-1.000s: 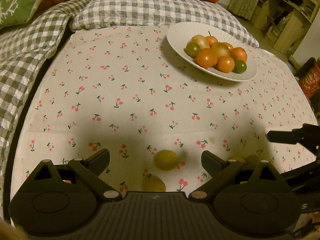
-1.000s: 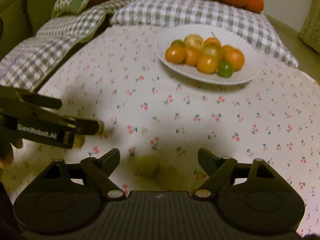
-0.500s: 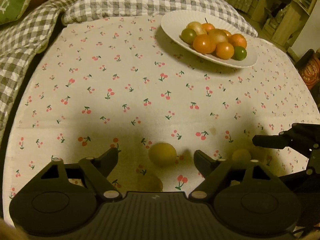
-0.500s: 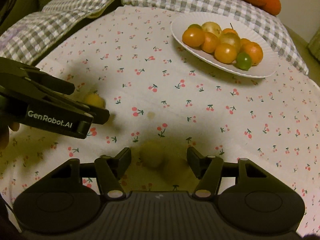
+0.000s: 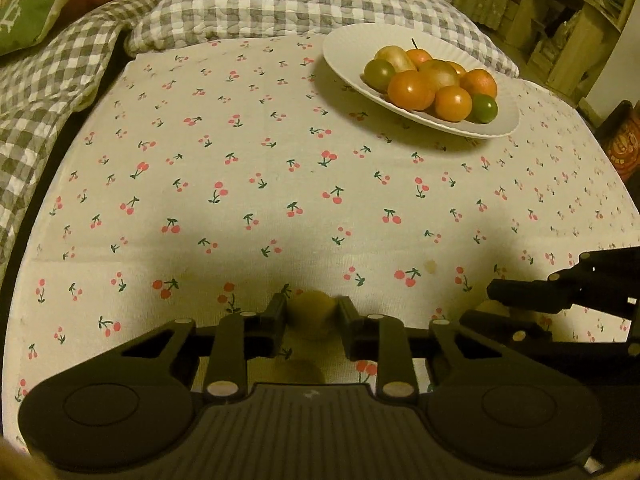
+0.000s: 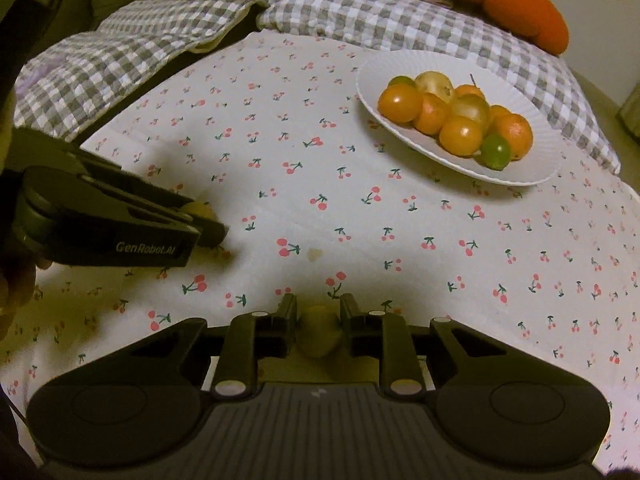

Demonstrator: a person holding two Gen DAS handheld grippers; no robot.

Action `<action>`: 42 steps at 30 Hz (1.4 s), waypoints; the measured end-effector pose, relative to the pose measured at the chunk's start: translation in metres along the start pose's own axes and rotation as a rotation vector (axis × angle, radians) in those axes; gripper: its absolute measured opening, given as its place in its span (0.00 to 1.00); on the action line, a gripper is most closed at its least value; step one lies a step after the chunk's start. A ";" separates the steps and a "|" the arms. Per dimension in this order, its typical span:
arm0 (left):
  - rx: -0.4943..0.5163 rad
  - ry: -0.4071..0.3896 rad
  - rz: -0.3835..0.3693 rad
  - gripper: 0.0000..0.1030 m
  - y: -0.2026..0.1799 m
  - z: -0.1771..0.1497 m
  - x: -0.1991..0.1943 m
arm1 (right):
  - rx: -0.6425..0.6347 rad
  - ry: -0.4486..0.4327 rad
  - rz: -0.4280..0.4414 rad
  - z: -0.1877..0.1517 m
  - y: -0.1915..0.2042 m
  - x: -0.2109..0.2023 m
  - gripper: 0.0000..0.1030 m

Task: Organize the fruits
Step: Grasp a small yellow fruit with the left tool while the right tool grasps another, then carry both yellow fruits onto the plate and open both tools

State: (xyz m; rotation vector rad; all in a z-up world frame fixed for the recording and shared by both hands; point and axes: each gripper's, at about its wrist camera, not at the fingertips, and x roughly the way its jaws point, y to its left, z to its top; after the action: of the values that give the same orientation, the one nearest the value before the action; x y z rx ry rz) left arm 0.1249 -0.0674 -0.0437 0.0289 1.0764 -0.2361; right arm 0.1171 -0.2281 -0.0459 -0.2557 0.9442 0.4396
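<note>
With each small yellow fruit (image 5: 311,312) (image 6: 319,330) freshly pinched, left gripper (image 5: 312,316) and right gripper (image 6: 319,326) alike, either could squirt free or bruise before reaching the far plate (image 5: 500,128).

A broad stretch of the cream, cherry-printed tablecloth (image 5: 248,168) is left bare on the near side of the white ribbed paper plate (image 5: 344,50). The plate itself is crowded with round orange and green fruits (image 5: 432,84). Passage behind the plate is blocked by the grey-and-white checked quilted cushions (image 5: 280,8).
</note>
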 end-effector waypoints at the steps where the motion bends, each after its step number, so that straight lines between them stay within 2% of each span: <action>1: -0.005 0.000 -0.002 0.13 0.001 0.000 0.000 | 0.014 -0.006 0.005 0.001 -0.002 -0.001 0.20; 10: -0.049 -0.010 -0.014 0.13 0.005 0.002 -0.005 | 0.167 -0.041 0.062 0.005 -0.020 -0.010 0.20; 32: -0.066 -0.045 -0.021 0.13 0.005 0.006 -0.014 | 0.234 -0.098 0.058 0.009 -0.027 -0.020 0.20; 42: -0.112 -0.100 -0.022 0.13 0.017 0.021 -0.025 | 0.337 -0.169 0.054 0.016 -0.056 -0.037 0.20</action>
State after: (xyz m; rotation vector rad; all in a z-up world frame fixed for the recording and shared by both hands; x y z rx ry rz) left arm 0.1352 -0.0497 -0.0134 -0.0945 0.9890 -0.1946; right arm 0.1364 -0.2808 -0.0046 0.1123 0.8454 0.3392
